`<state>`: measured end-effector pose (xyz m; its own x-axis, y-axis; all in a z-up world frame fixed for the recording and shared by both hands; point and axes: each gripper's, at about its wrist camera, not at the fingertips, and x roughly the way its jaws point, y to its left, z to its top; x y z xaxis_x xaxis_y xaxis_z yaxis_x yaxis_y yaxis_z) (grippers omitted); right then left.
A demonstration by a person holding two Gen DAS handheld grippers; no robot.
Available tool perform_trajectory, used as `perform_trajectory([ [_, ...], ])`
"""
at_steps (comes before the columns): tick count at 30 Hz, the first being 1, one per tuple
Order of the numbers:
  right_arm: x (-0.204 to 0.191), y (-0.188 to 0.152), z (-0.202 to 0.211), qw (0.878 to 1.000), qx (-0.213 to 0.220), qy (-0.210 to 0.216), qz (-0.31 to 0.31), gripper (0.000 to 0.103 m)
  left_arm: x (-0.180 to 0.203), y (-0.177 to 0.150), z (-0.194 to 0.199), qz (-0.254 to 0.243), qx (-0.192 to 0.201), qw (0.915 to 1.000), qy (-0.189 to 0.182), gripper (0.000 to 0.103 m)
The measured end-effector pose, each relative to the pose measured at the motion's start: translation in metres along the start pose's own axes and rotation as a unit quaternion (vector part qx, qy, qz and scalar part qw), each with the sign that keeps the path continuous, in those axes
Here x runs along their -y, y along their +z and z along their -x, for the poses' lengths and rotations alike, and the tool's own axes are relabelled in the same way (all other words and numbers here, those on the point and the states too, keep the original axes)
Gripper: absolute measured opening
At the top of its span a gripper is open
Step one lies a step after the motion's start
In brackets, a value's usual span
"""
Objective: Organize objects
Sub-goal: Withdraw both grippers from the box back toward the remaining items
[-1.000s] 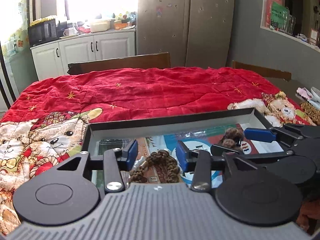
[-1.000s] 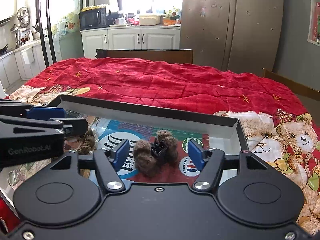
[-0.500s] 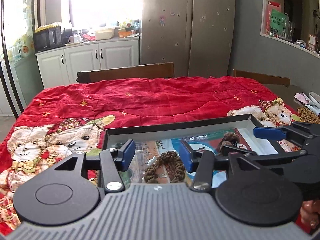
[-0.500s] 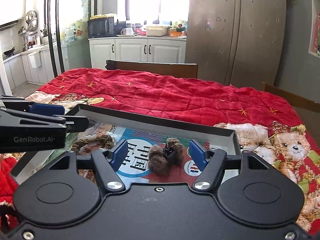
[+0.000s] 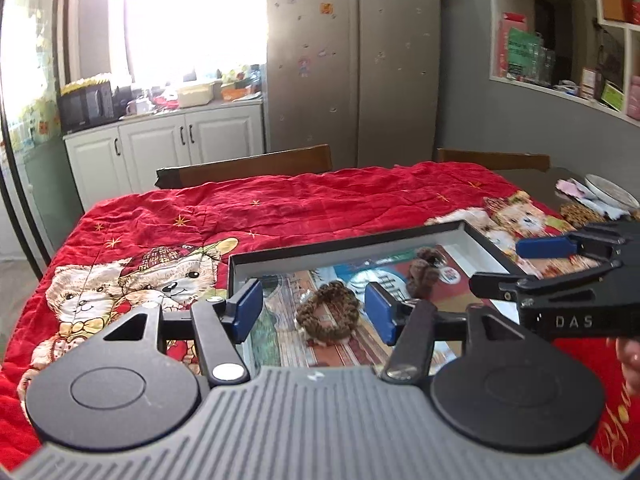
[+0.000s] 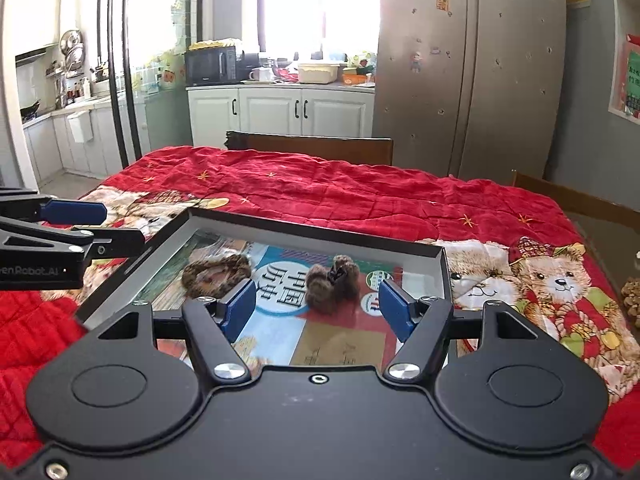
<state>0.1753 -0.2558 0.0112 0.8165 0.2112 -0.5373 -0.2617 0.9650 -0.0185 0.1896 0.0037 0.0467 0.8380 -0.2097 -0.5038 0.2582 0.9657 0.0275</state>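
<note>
Two hair ties [image 6: 216, 275] in one tray [image 6: 320, 227]

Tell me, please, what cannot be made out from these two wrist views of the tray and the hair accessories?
- Tray: its near edge is hidden by the gripper body in both views.
- Furry brown clip: its clasp is too small and dark to read in the right wrist view.
- Braided hair tie: blurred in the right wrist view.
- Leopard-print item: cut off by the right edge.

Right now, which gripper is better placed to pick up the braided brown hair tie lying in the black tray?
Left. The braided brown hair tie sits between the open left gripper fingers; the right gripper faces the fuzzy brown hair clip.
</note>
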Motion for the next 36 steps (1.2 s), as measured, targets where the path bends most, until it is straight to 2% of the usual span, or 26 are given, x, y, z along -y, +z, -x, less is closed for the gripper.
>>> perform_trajectory([
  [8, -0.009, -0.015, 0.039, 1.000, 0.011, 0.015, 0.012, 0.067, 0.010, -0.021, 0.035, -0.030, 0.007, 0.9993, -0.023, 0.075],
  [30, -0.018, -0.083, 0.104, 0.999, -0.011, 0.017, 0.041, 0.069, 0.014, -0.071, 0.096, -0.028, -0.005, 0.9977, -0.061, 0.079],
  [36, -0.017, -0.102, 0.120, 0.999, -0.011, 0.015, 0.032, 0.069, 0.018, -0.086, 0.107, -0.025, -0.012, 0.9970, -0.072, 0.079],
])
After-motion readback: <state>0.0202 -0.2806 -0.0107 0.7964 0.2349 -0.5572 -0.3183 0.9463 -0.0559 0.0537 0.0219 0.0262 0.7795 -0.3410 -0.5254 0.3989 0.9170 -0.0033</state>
